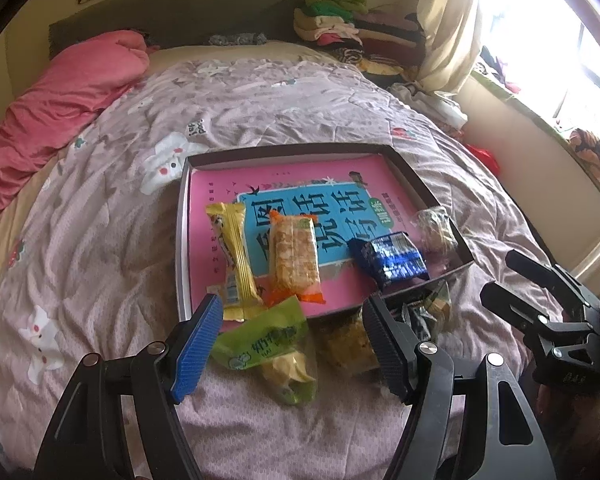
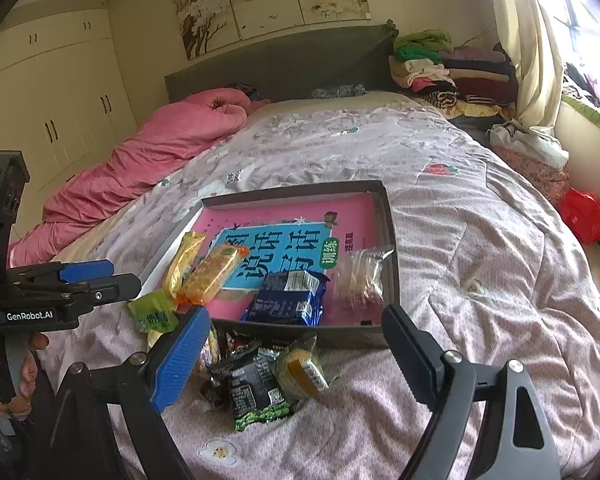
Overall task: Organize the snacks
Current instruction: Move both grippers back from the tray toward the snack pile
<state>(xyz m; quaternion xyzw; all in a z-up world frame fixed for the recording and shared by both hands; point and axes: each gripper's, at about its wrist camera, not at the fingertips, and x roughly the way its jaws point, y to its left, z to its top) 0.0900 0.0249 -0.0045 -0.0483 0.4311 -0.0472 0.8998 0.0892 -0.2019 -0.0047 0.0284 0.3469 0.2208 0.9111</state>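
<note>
Black claw (image 2: 292, 356) frames, blue ribbed pads (image 1: 198, 348), silver screws.

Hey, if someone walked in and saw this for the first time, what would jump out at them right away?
Most likely the shallow box in the middle of the bed, lined with a bright pink and blue book cover and holding a yellow snack bar, an orange pack and a blue packet. More snacks, including a green packet, lie on the quilt just in front. A rumpled pink blanket lies along the left side.
</note>
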